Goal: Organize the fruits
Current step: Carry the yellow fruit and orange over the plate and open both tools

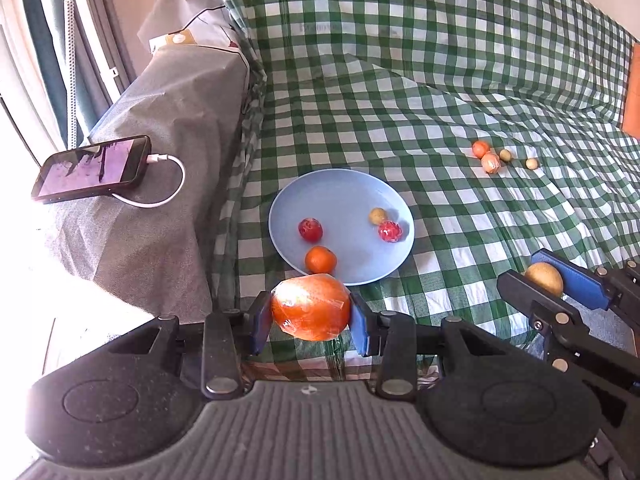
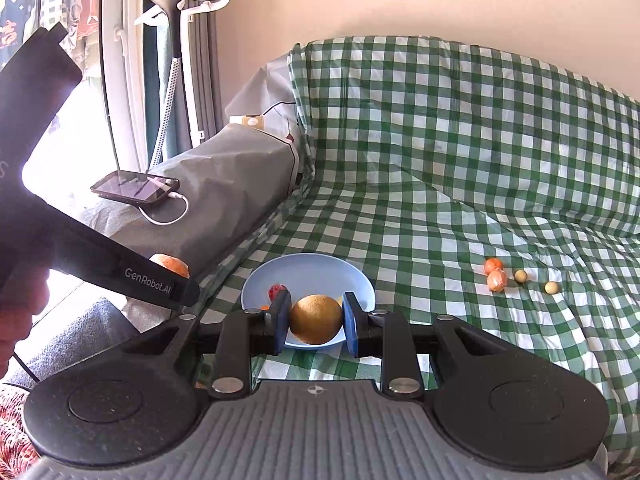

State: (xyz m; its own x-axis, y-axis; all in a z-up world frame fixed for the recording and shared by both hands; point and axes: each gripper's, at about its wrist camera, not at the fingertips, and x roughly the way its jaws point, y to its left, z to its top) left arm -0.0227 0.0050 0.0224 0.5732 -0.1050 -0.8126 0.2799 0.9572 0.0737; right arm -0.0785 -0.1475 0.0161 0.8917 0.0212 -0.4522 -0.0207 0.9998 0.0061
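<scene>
Fruits are split: a plastic-wrapped orange (image 1: 311, 306) is clenched in the left tool (image 1: 308, 320) just short of the blue plate (image 1: 344, 196) near the sofa's armrest edge, a brown kiwi (image 2: 316, 319) is gripped in the right tool (image 2: 316, 326) over the plate's near rim, and four small ones (image 1: 494, 158) lie apart mid-seat on the checked cloth (image 1: 440, 80).

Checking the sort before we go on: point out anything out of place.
Four small fruits lie loose on the checked cloth, apart from the blue plate. The phone sits near the armrest's edge.
</scene>
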